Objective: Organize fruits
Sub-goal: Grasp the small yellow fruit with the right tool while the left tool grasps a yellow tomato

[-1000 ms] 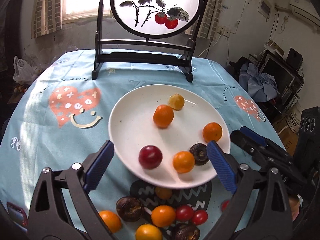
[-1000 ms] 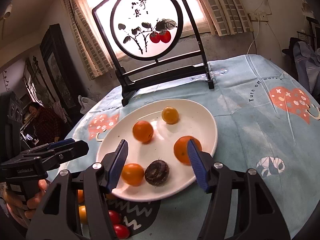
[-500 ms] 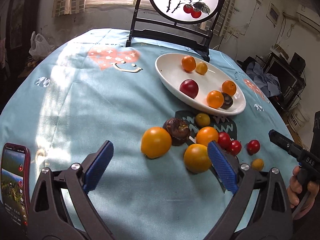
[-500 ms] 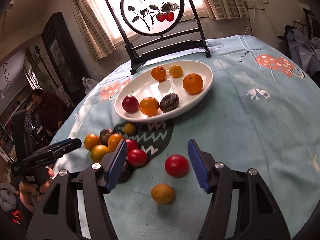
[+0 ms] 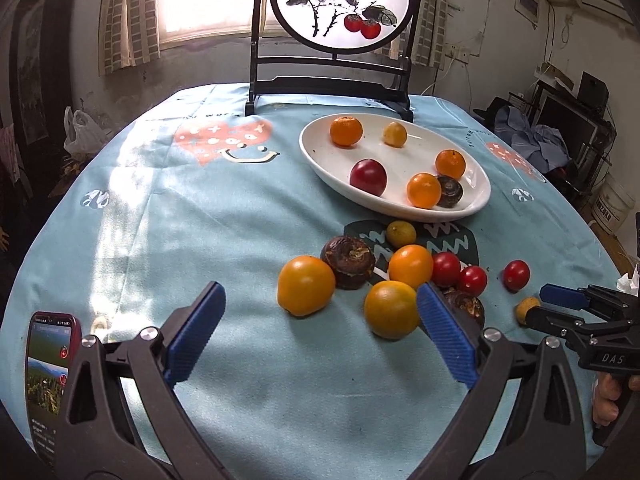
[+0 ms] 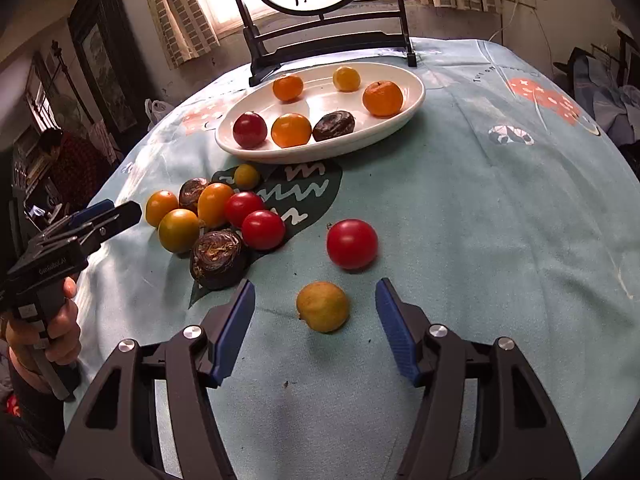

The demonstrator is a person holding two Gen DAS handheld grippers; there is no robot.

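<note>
A white oval plate [image 5: 320,152] [image 6: 416,92] holds several fruits: oranges, a red one, a small yellow one and a dark brown one. A loose pile of fruit lies on the blue cloth in front of it. My left gripper [image 5: 320,336] is open and empty, low over the cloth, with a large orange fruit [image 5: 306,285] and a second one [image 5: 391,309] just beyond its fingers. My right gripper [image 6: 316,328] is open and empty, its fingers either side of a small yellow fruit [image 6: 322,306]. A red tomato [image 6: 352,243] lies just past it.
A black stand with a round painted panel [image 5: 340,0] stands behind the plate. A phone [image 5: 50,368] lies at the left near edge of the table. The right gripper shows in the left wrist view [image 5: 560,300]. A person sits at the far left [image 6: 64,160].
Both grippers have drawn back from over the plate toward the near side of the table and lowered. The left now faces the loose pile; the right has come closer to the small yellow fruit.
</note>
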